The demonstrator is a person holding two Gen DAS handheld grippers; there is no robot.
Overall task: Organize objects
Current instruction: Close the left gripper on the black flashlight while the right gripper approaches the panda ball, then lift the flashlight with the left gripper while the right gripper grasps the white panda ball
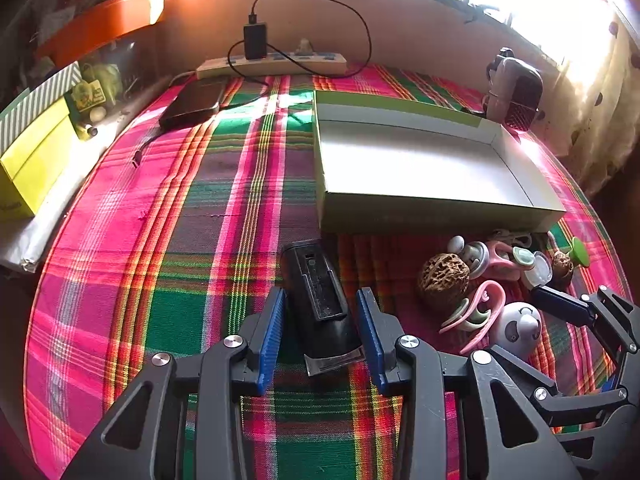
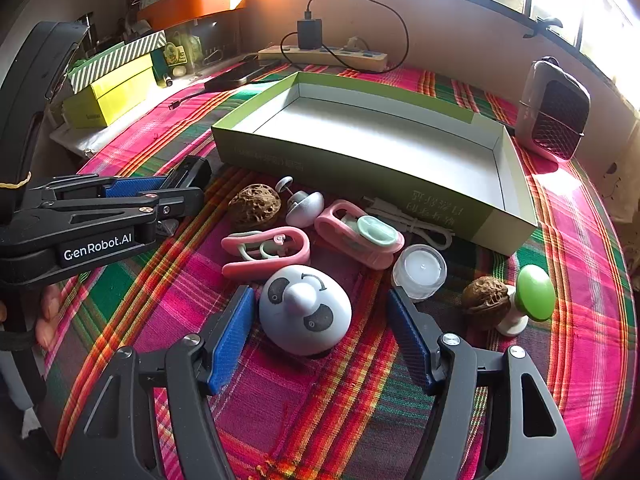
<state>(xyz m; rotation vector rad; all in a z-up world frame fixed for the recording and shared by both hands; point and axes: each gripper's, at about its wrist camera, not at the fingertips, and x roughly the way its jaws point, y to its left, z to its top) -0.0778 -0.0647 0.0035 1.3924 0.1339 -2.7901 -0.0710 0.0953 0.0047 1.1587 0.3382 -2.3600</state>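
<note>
Currently zero items sit in the box [image 2: 400, 148]; its white floor is bare. All items remain on the plaid cloth [image 1: 180, 280]. Left gripper [image 1: 320, 316]: jaws apart, straddling the black trimmer [image 1: 320, 292], pads not pressing it. Right gripper [image 2: 320, 336]: jaws wide, panda dome [image 2: 304, 312] between them, no contact seen. Box lies at 12 o'clock from the dome. Left to move, approx.: trimmer, dome, two walnuts [image 2: 256, 204], pink clips [image 2: 264, 252], small jar [image 2: 420, 272], green-cap knob [image 2: 534, 292], white cable [image 2: 424, 228]. Progress: start stage, first pick pending.
</note>
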